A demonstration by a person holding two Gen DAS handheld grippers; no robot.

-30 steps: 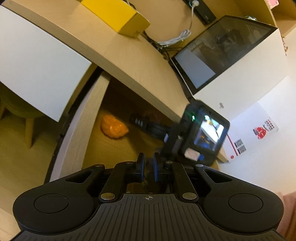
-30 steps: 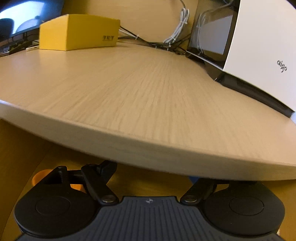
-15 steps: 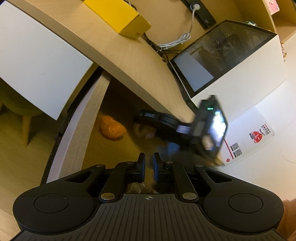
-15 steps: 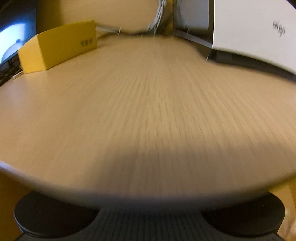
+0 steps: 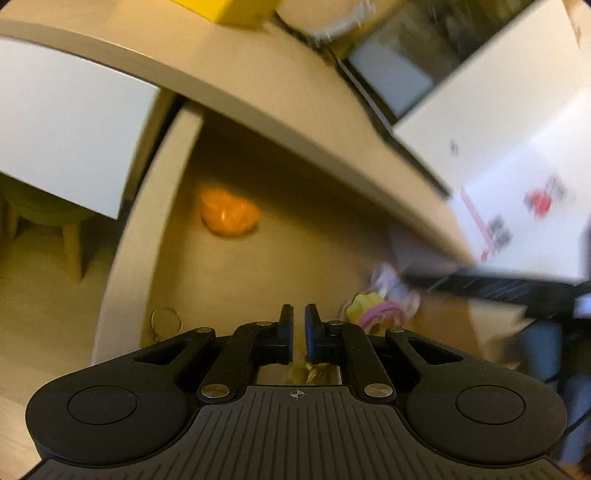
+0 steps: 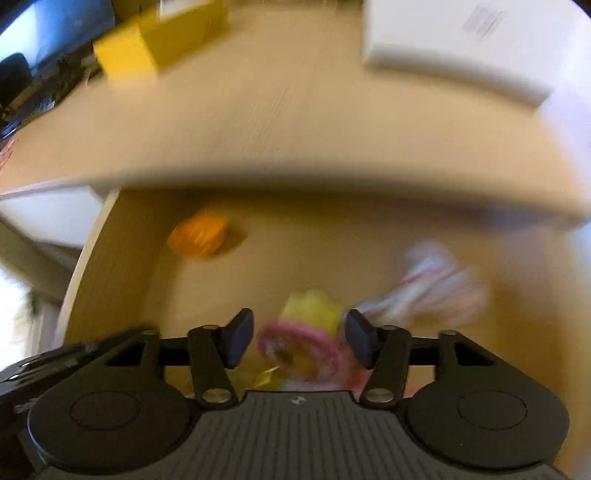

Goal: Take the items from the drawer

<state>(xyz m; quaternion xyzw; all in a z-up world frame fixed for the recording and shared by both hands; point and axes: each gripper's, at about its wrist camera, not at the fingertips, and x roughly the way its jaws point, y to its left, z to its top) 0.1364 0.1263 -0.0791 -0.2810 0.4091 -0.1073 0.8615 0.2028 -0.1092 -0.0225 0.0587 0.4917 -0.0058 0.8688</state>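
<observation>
Inside open drawer (image 5: 122,258): orange item (image 5: 229,212), pink-yellow toy (image 6: 310,332) between released right hand-held gripper (image 6: 299,341), left hand-held gripper (image 5: 299,330) clenched empty.

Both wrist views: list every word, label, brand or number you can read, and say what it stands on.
None can be read; both views are motion-blurred.
White case: small dark mark, blurred.
White box: red logo and black code patches, blurred.
White case top: grey label, blurred.
Yellow box: no print shows.
</observation>
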